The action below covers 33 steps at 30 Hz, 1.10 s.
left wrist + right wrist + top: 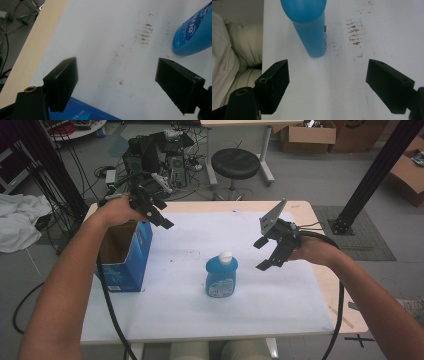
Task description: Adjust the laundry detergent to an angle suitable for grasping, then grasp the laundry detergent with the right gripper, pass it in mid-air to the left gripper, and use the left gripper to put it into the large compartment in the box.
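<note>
A blue bottle point(221, 277) with a white cap stands upright near the middle of the white table cover point(200, 310). An open blue cardboard box point(125, 255) stands at the table's left side. My left gripper point(161, 214) hovers above the box's far right corner, jaws wide apart and empty. My right gripper point(264, 254) hangs in the air to the right of the bottle, also open with nothing between its jaws. The left gripper view has the bottle point(193, 35) at upper right and the box edge point(82, 112) at the bottom. The bottle point(310, 25) rises ahead in the right gripper view.
Brown smudges point(143, 33) mark the white cover. Behind the table are a black stool point(235, 164), computer gear with cables point(155, 155) and cardboard boxes point(307, 135). A black frame post point(372, 175) stands at the right. The person's lap point(234, 60) lies past the table's near edge.
</note>
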Available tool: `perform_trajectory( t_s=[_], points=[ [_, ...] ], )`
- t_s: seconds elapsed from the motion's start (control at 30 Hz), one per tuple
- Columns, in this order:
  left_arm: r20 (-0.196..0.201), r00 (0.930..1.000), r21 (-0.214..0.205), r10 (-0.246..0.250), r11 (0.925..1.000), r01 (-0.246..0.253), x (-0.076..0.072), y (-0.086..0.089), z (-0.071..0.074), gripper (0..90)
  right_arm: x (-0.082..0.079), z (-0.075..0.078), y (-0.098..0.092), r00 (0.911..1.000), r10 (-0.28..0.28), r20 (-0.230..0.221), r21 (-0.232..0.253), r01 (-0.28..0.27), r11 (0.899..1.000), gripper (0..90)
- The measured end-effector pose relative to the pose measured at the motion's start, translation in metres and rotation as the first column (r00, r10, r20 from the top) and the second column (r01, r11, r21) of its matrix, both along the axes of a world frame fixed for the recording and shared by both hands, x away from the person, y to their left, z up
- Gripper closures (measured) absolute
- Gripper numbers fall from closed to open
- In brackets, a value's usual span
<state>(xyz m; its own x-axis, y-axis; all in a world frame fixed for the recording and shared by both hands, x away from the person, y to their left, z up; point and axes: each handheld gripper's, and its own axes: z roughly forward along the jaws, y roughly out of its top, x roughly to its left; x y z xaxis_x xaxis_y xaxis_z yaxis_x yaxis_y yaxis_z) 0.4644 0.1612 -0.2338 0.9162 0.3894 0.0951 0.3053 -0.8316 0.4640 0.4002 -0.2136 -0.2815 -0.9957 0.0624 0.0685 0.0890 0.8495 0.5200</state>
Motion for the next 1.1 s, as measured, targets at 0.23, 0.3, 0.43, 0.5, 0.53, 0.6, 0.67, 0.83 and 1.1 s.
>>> perform_trajectory(
  t_s=[0.23,0.3,0.43,0.5,0.53,0.6,0.67,0.83,1.1],
  points=[
    [0.002,1.0000,0.003,-0.001,1.0000,0.001,-0.001,0.001,0.000,19.1,0.000,0.000,0.000,1.0000,0.000,-0.001,0.001,0.001,1.000,18.9],
    [0.003,1.0000,0.001,0.002,1.0000,-0.002,-0.001,0.001,0.001,19.1,0.000,0.000,0.001,1.0000,0.001,0.001,0.003,-0.001,1.000,18.9],
    [0.010,0.9999,0.004,-0.005,1.0000,0.005,-0.003,0.001,0.002,19.1,0.000,-0.001,0.002,1.0000,0.004,0.001,0.004,-0.004,1.000,18.8],
    [0.011,0.9999,-0.002,-0.002,1.0000,0.002,-0.004,0.001,0.003,19.0,-0.001,-0.001,0.002,1.0000,0.003,0.003,0.004,-0.003,1.000,18.8],
    [0.012,0.9999,-0.004,-0.005,1.0000,0.005,-0.004,0.001,0.003,19.0,-0.001,-0.001,0.002,1.0000,0.004,0.004,0.006,-0.004,1.000,18.8],
    [0.010,0.9999,-0.012,0.002,0.9999,-0.002,-0.004,0.002,0.003,19.0,-0.002,-0.001,0.002,1.0000,0.003,0.004,0.013,-0.003,1.000,18.8],
    [0.011,0.9999,-0.010,-0.003,0.9999,0.003,-0.004,0.002,0.002,18.9,-0.003,-0.002,0.002,1.0000,0.005,0.004,0.014,-0.005,1.000,18.8],
    [0.015,0.9998,-0.003,-0.009,1.0000,0.009,-0.005,0.001,0.003,19.0,-0.004,-0.005,0.002,1.0000,0.003,0.002,0.027,-0.003,1.000,18.6],
    [0.018,0.9998,-0.002,-0.007,1.0000,0.007,-0.007,0.000,0.004,18.8,-0.009,-0.015,0.004,0.9999,0.012,-0.002,0.080,-0.012,0.997,18.4]
  ],
)
